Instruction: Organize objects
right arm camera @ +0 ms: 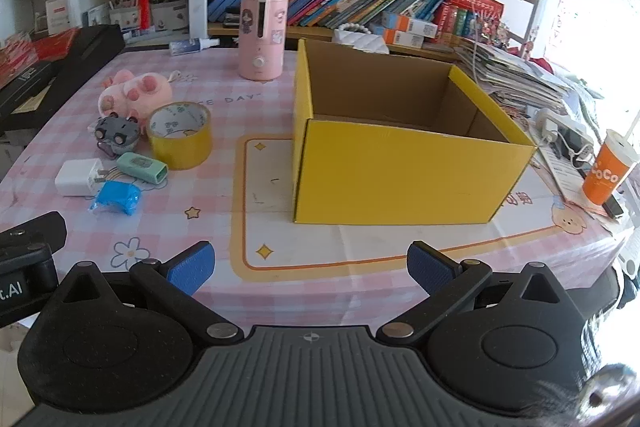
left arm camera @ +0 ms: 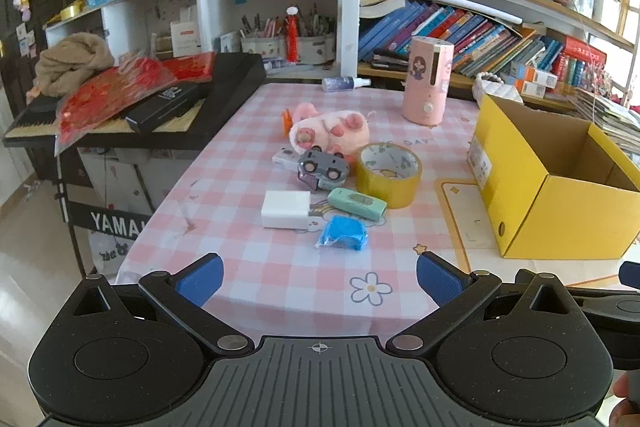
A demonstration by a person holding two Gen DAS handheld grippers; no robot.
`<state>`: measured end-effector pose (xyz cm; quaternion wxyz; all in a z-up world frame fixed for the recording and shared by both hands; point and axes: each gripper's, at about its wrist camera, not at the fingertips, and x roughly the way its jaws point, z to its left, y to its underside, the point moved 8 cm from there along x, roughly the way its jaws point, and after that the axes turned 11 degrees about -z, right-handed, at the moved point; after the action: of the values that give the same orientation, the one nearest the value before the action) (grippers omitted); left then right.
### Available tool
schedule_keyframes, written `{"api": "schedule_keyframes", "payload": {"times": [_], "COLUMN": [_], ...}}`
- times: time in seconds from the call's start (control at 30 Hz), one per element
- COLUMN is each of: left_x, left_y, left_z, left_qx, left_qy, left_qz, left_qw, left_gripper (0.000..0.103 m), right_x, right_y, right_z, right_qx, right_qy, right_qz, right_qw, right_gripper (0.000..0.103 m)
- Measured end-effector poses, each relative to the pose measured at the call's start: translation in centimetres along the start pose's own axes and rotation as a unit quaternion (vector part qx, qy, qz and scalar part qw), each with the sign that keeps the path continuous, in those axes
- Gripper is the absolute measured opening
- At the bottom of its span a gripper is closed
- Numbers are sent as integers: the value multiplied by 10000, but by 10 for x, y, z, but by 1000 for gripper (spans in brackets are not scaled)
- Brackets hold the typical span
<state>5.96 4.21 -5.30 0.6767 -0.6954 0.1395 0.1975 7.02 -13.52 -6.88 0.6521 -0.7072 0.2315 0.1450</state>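
A cluster of small things lies on the pink checked tablecloth: a blue packet (left arm camera: 343, 233) (right arm camera: 116, 198), a white charger (left arm camera: 285, 209) (right arm camera: 78, 177), a mint-green gadget (left arm camera: 357, 203) (right arm camera: 143, 167), a grey toy car (left arm camera: 323, 167) (right arm camera: 117, 132), a roll of yellow tape (left arm camera: 389, 174) (right arm camera: 180, 135) and a pink plush pig (left arm camera: 330, 129) (right arm camera: 135, 94). An open yellow cardboard box (left arm camera: 552, 187) (right arm camera: 400, 163) stands to their right, with nothing seen inside. My left gripper (left arm camera: 319, 278) is open near the table's front edge, short of the cluster. My right gripper (right arm camera: 309, 268) is open in front of the box.
A pink cylinder appliance (left arm camera: 427, 81) (right arm camera: 263, 35) and a spray bottle (left arm camera: 346, 83) stand at the back of the table. A black keyboard (left arm camera: 132, 107) piled with red items borders the left. An orange cup (right arm camera: 608, 173) and papers lie right. Bookshelves (left arm camera: 480, 27) fill the back.
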Motion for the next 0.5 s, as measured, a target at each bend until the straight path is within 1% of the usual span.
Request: {"api": "schedule_keyframes", "payload": {"times": [0.23,0.5], "left_x": [9,23], "left_y": [3,-1], "left_z": [9,24], "left_qx": [-137,-257], "left_qy": [-161,-421], "left_qz": [126,178], "left_qw": [9997,9986], "left_gripper": [103,103], "right_x": [10,29], "right_y": [-1,-11], "right_z": [11,30], "right_qx": [-56,-168], "right_qy": [-241,-582], "right_qz": [85,97], "right_qw": [9997,9981], "right_gripper": [103,103]}}
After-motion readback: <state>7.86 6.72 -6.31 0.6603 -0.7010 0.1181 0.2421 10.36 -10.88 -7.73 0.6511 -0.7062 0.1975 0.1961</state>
